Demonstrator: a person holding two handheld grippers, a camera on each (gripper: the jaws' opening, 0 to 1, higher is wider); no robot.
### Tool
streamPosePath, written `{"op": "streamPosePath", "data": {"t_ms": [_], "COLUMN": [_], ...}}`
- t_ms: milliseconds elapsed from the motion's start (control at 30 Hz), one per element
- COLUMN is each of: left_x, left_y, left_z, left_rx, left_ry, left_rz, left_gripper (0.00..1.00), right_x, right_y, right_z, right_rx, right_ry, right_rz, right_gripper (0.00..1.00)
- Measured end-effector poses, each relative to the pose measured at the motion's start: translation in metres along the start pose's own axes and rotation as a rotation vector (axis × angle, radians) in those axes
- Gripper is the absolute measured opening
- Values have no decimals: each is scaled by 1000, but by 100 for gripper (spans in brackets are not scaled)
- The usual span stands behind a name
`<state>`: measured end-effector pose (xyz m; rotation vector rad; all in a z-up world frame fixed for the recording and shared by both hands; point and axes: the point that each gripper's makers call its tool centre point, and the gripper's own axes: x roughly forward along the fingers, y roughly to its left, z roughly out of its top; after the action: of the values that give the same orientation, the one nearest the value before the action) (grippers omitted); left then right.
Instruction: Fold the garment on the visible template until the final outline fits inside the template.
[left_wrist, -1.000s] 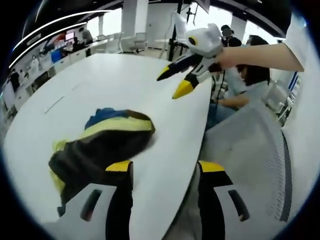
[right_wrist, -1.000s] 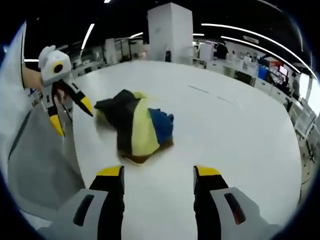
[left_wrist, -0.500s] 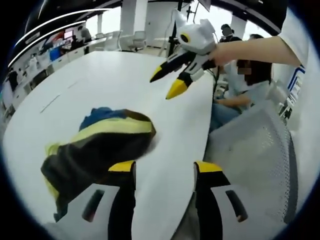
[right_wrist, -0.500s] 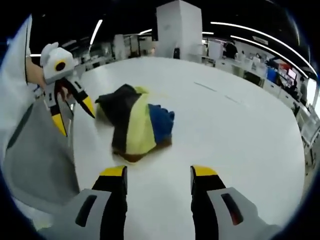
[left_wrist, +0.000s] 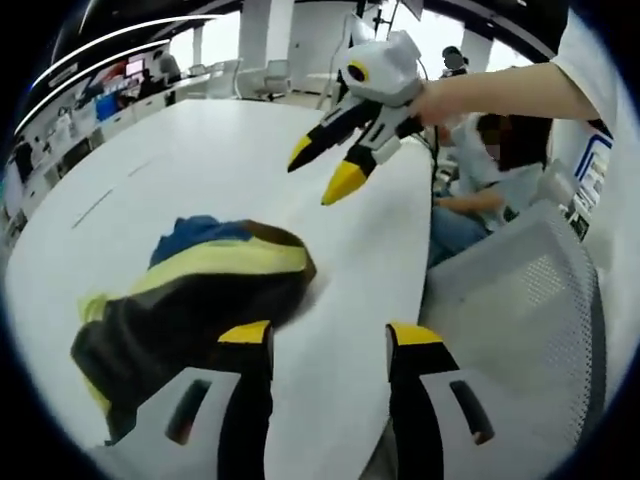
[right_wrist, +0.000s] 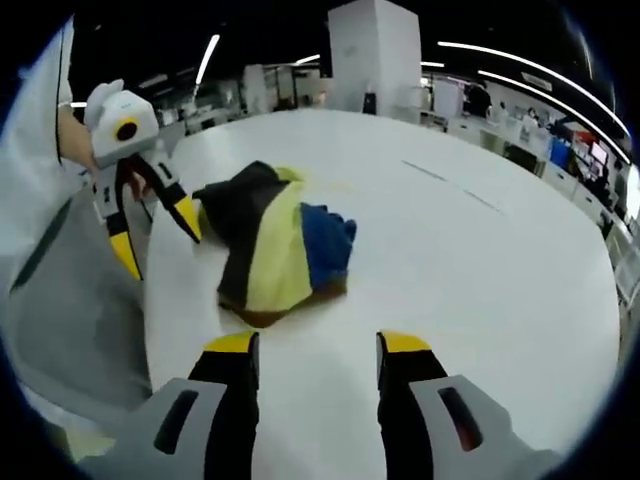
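A crumpled garment (left_wrist: 190, 290) in black, yellow and blue lies bunched on the white table (left_wrist: 200, 150). My left gripper (left_wrist: 330, 340) stands open at the garment's near edge, nothing between its jaws. In the left gripper view the right gripper (left_wrist: 320, 170) hangs open above the table beyond the garment, held by a hand. In the right gripper view the garment (right_wrist: 275, 250) lies just ahead of my open right gripper (right_wrist: 318, 345), and the left gripper (right_wrist: 158, 245) hovers open beside its black end. A faint thin line (right_wrist: 450, 185) marks the tabletop.
A grey mesh chair (left_wrist: 520, 300) stands against the table's edge, and a person (left_wrist: 490, 160) sits behind it. The same chair (right_wrist: 70, 290) is near the left gripper in the right gripper view. Desks and a white column (right_wrist: 375, 55) are far behind the table.
The right gripper has come lower and nearer the garment. The left gripper has edged toward the garment's black end. The garment lies as before, and both grippers stay open.
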<state>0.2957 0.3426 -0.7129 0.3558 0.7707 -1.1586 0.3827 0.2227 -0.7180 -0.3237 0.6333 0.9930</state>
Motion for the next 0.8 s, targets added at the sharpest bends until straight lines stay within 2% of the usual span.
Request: {"op": "streamPosePath", "data": {"t_ms": [800], "left_x": [31], "left_y": [16], "left_z": [5], "left_rx": [7], "left_ry": [-10], "left_rz": [18], "left_gripper": [35], "right_x": [31], "right_y": [-16], "right_z": [-7], "right_rx": [-119], "right_ry": [31], "right_rz": [62], "right_gripper": [40]}}
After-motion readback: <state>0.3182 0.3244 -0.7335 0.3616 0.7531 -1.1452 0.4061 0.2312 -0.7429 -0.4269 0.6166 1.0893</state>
